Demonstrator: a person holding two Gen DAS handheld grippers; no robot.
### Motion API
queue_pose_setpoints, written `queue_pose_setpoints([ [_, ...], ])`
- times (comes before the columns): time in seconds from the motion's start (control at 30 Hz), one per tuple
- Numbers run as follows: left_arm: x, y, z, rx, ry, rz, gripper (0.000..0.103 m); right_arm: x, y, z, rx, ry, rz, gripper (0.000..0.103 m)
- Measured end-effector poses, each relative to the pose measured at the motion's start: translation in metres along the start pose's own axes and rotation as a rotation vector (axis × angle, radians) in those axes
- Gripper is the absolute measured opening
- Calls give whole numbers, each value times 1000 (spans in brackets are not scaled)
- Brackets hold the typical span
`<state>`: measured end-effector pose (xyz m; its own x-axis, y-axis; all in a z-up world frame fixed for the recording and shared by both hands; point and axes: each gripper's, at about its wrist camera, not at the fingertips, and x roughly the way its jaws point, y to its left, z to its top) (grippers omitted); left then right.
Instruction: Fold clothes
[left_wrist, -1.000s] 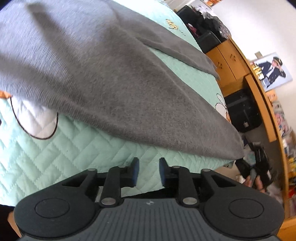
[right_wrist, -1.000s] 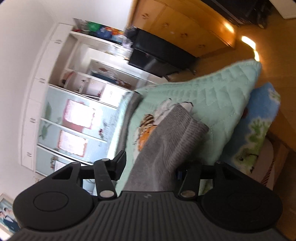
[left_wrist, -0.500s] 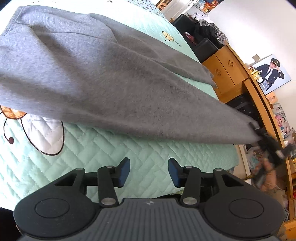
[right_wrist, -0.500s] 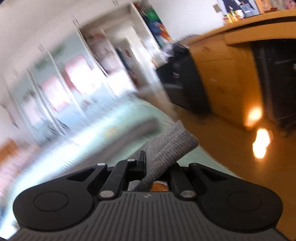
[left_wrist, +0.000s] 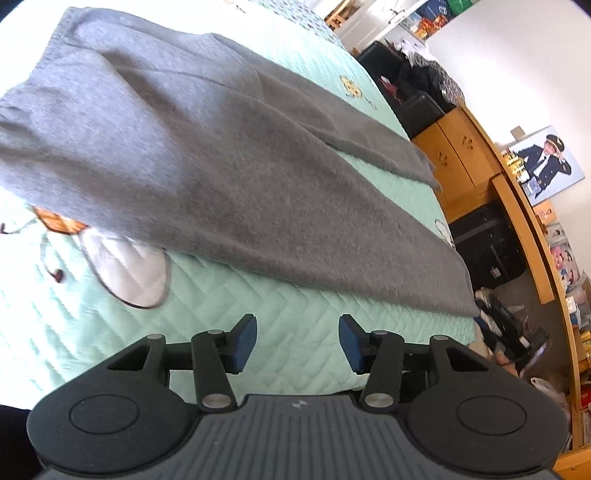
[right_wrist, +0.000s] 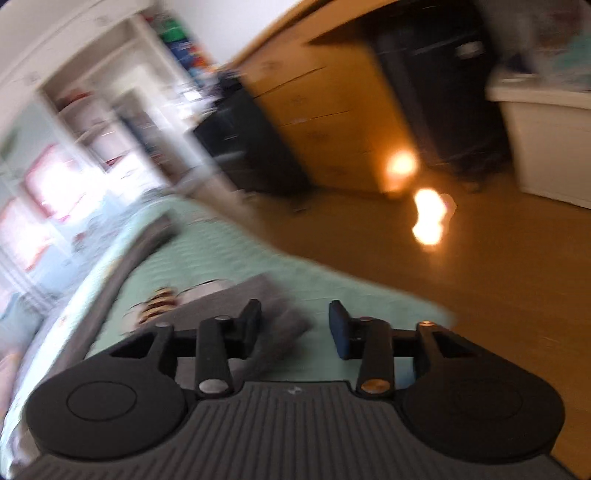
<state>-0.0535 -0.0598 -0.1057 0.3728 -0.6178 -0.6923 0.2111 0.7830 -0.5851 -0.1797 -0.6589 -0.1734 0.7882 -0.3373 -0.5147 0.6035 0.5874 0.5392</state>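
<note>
- Grey trousers (left_wrist: 229, 177) lie stretched full length on the bed ahead of our left gripper (left_wrist: 297, 341), waistband far off to the upper left, hems toward the right end; one leg sits on top of the other, slightly askew, so the under leg shows as a strip along the far edge.
- Beneath them, the mint quilted bedspread (left_wrist: 258, 332) fills the space between our left gripper and the near edge of the cloth; a cartoon print shows on it to the left.
- Beyond the bed, to the right, stand wooden cabinets (left_wrist: 461, 155) and a cluttered floor, none of it in our way.
- In the blurred right wrist view, a grey hem end (right_wrist: 280, 332) lies on the quilt just in front of our right gripper (right_wrist: 295, 325), partly behind its left finger.
- Our left gripper's jaws have just been opening and stand apart with nothing between them.
- Our right gripper's jaws have also just been opening; the cloth appears released, not pinched.
- We judge the lengthwise lay-out finished and both ends let go.
- Next we would need to pinch the hem end with both layers and carry it toward the waistband, keeping the edges aligned.
</note>
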Motion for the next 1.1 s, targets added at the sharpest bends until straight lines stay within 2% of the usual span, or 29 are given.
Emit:
queue_pose_setpoints([
  [0.1,-25,13,8,-25,-76,18,51,-26,3,-7,-15,-84,6,45],
  [0.17,-48,24,15,-55,-150,31,56,-45,12,-14,-38,-129,35,51],
  [0.23,-69,38,20,-109,-234,81,60,-59,22,-22,-54,-145,80,63],
  [0.27,-76,49,20,-158,-264,106,61,-64,26,-27,-58,-143,105,63],
  [0.37,-95,81,19,-305,-351,177,66,-71,33,-37,-13,-98,186,63],
  [0.5,-94,119,13,-470,-384,220,67,-76,43,-49,48,-32,279,63],
  [0.6,-86,133,13,-520,-408,262,67,-80,55,-55,40,5,309,64],
  [0.77,-66,155,19,-591,-463,245,68,-91,61,-70,79,49,324,65],
  [0.93,-55,160,28,-585,-549,245,74,-96,51,-76,114,82,299,67],
  [1.0,-53,157,31,-554,-536,296,70,-97,48,-77,128,88,296,67],
  [1.07,-50,153,35,-512,-503,375,18,-98,49,-78,138,98,305,67],
  [1.1,-49,151,36,-492,-489,405,17,-98,49,-79,139,99,312,67],
])
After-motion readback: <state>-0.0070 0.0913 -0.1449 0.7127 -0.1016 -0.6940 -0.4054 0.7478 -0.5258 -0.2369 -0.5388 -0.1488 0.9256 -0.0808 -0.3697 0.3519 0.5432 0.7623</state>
